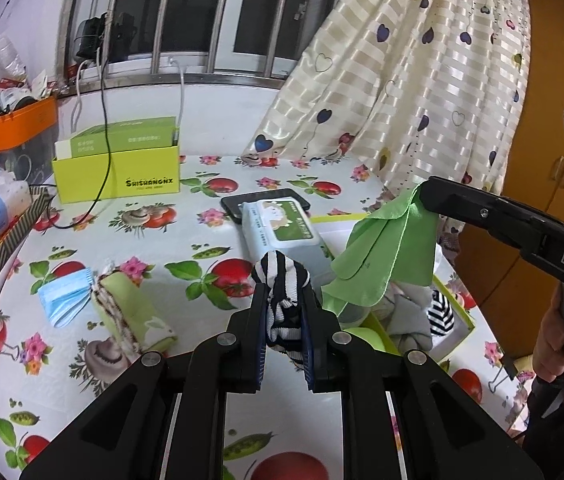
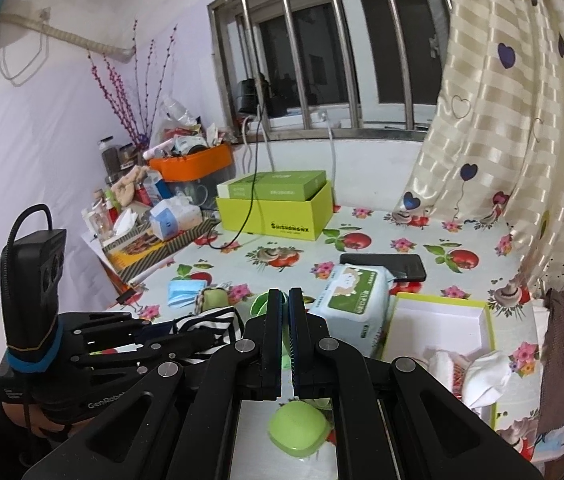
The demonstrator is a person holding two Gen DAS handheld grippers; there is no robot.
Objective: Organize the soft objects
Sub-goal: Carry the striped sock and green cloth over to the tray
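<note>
My left gripper (image 1: 285,300) is shut on a black-and-white striped sock (image 1: 282,280), held above the table; the sock also shows in the right wrist view (image 2: 205,326). My right gripper (image 2: 286,300) is shut on a green cloth (image 1: 382,256), which hangs from its fingertips over an open lime-rimmed box (image 2: 438,320). The box holds white and striped soft items (image 1: 410,316). A blue face mask (image 1: 63,296) and a rolled green towel (image 1: 133,312) lie on the table at the left.
A wet-wipes pack (image 1: 282,228) lies on a black phone (image 1: 241,202) mid-table. A lime box (image 1: 117,176) with a cable stands at the back. Clutter and an orange bin (image 1: 13,128) line the left edge. A curtain (image 1: 422,80) hangs at the right.
</note>
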